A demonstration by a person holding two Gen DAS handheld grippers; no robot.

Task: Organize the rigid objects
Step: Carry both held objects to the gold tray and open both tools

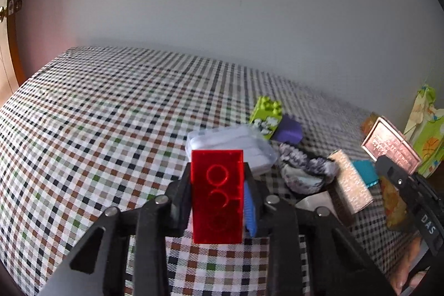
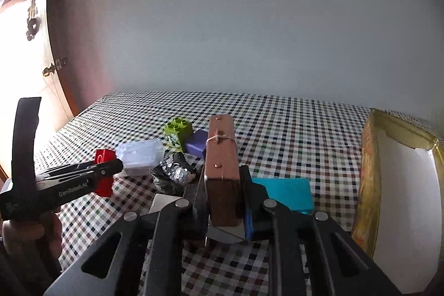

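My left gripper (image 1: 217, 185) is shut on a translucent red brick (image 1: 217, 196) and holds it above the checked tablecloth (image 1: 111, 129). In the right wrist view the left gripper (image 2: 106, 167) shows at the left with the red brick (image 2: 104, 157). My right gripper (image 2: 222, 185) is shut on a copper-brown box (image 2: 222, 157) tied with string, held upright above the cloth. The same box (image 1: 388, 149) appears at the right of the left wrist view.
On the cloth lie a clear plastic case (image 2: 140, 156), a green brick (image 2: 177, 132), a purple block (image 2: 197, 146), a sequinned pouch (image 2: 172, 171), a teal box (image 2: 288, 193) and a beige box (image 1: 349, 182). An open gold-rimmed box (image 2: 371, 179) stands at right.
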